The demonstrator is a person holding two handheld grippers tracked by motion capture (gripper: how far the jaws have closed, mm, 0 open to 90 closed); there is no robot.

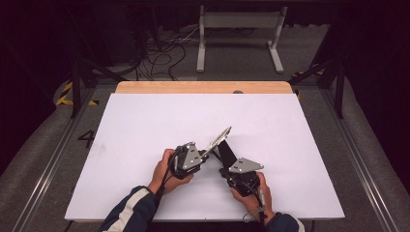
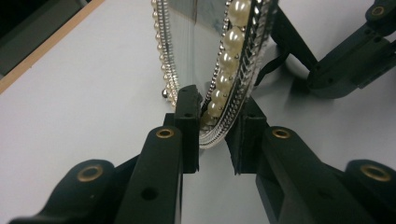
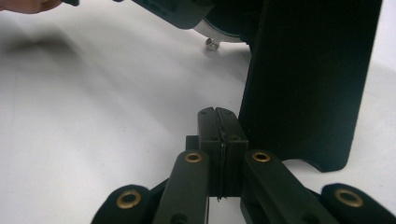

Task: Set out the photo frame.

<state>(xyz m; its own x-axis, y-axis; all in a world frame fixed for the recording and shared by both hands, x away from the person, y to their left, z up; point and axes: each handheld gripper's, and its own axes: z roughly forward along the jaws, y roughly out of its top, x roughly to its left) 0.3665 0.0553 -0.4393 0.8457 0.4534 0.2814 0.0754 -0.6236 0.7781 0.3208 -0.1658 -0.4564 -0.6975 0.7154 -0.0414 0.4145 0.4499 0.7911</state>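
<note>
In my left gripper view the top edge is cutting off the pearl-rimmed frame (image 2: 233,70), and my gripper (image 2: 214,122) is hiding its lowest rim. In my right gripper view the top edge is cropping the black stand (image 3: 308,79), whose panel is covering whatever is sitting behind it. From above, the frame's beading is showing too small to tell.

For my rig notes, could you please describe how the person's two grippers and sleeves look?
Both the left gripper and the right gripper are black, with brass-ringed holes along the jaws and a grey three-cornered plate on top. Dark cables trail from them. The sleeves are dark blue, the left sleeve with white stripes.
</note>
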